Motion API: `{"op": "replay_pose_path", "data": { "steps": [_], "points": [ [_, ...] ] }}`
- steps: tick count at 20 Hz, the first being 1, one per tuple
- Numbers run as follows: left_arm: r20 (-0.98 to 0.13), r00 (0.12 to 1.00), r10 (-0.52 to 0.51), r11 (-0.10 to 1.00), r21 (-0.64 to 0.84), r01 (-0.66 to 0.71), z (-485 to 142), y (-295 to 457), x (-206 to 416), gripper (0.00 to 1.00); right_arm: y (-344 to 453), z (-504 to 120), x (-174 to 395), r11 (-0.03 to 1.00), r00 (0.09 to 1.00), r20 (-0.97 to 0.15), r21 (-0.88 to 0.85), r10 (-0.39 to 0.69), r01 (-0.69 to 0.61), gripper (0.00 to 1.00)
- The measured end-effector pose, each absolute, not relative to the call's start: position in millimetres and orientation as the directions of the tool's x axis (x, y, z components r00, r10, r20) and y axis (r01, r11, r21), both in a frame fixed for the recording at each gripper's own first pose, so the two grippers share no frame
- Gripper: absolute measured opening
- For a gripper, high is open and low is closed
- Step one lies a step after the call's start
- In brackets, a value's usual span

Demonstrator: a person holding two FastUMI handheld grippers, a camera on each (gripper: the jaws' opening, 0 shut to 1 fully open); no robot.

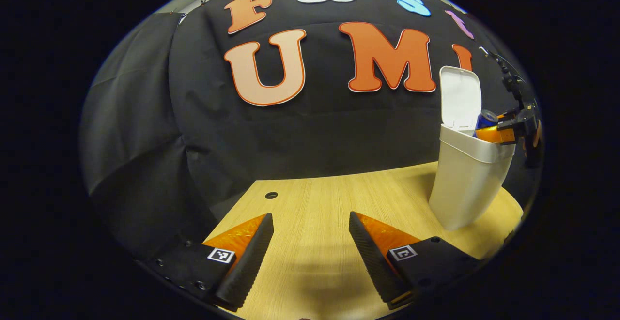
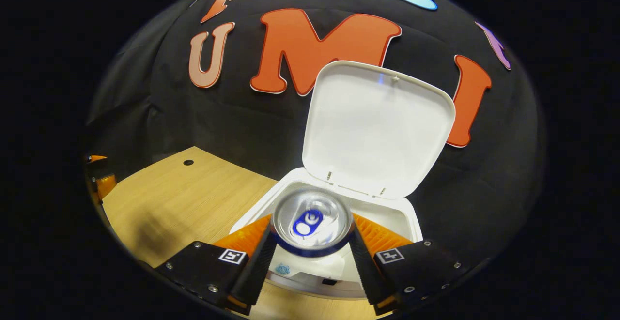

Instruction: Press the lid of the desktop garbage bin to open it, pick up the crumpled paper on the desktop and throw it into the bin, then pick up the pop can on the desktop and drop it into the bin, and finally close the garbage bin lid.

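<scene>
Can clamped upright between both fingers of the right gripper, hanging straight over the mouth of the garbage bin, top and pull tab facing up. Just beneath, at 6 o'clock inside the opening, showing something pale that is probably the crumpled paper. Farther back, at 12 o'clock, standing raised: the lid, hinged at the far rim.

Judging the drop as the step in hand. Risking a snag if the fingers part unevenly, tipping the can onto the near rim and out onto the desktop. Risking a knock on the raised lid if pushed too far toward 12 o'clock, swinging it shut early.

Over in the left gripper view: left gripper idling low above bare wood, fingers spread wide, gripping nothing. Bin out at 2 o'clock, well apart. Leaving open desktop from 10 to 1 o'clock, up to the back edge against the cloth wall. Sitting close to the desktop's right edge, the bin, so little room beyond it.
</scene>
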State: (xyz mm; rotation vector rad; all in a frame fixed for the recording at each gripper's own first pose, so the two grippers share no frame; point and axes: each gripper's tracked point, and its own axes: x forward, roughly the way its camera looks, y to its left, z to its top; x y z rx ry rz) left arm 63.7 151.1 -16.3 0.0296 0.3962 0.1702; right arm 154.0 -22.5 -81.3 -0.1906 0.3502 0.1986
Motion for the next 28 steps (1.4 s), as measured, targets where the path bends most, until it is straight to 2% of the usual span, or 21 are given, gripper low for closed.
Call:
{"op": "replay_pose_path", "data": {
  "steps": [7, 14, 20, 24, 26, 28],
  "points": [
    [-0.354, 0.93, 0.102, 0.994, 0.078, -0.079, -9, 145, 83, 0.97, -35, -36, 159, 0.976, 0.954, -0.281, -0.154, 0.105, -0.153, 0.9],
    [-0.337, 0.94, 0.054, 0.997, 0.063, -0.035, -7, 138, 89, 0.99, -51, 38, 172, 0.983, 0.977, -0.196, -0.149, 0.081, -0.111, 0.9],
    [-0.34, 0.939, 0.051, 0.998, 0.042, -0.039, -9, 143, 85, 0.99, -66, 126, 207, 0.978, 0.997, -0.068, -0.204, 0.032, -0.045, 0.9],
    [-0.337, 0.939, 0.062, 0.998, 0.031, -0.055, -8, 151, 80, 0.99, -63, 156, 230, 0.985, 0.998, -0.048, -0.169, 0.038, -0.046, 0.89],
    [-0.338, 0.939, 0.068, 0.998, 0.029, -0.062, -8, 154, 78, 0.96, -63, 159, 247, 0.982, 0.998, -0.064, -0.184, 0.029, -0.04, 0.9],
    [-0.34, 0.937, 0.081, 0.997, 0.027, -0.077, -8, 160, 77, 0.99, -64, 152, 262, 0.989, 0.995, -0.101, -0.144, 0.02, -0.034, 0.9]
  ]
}}
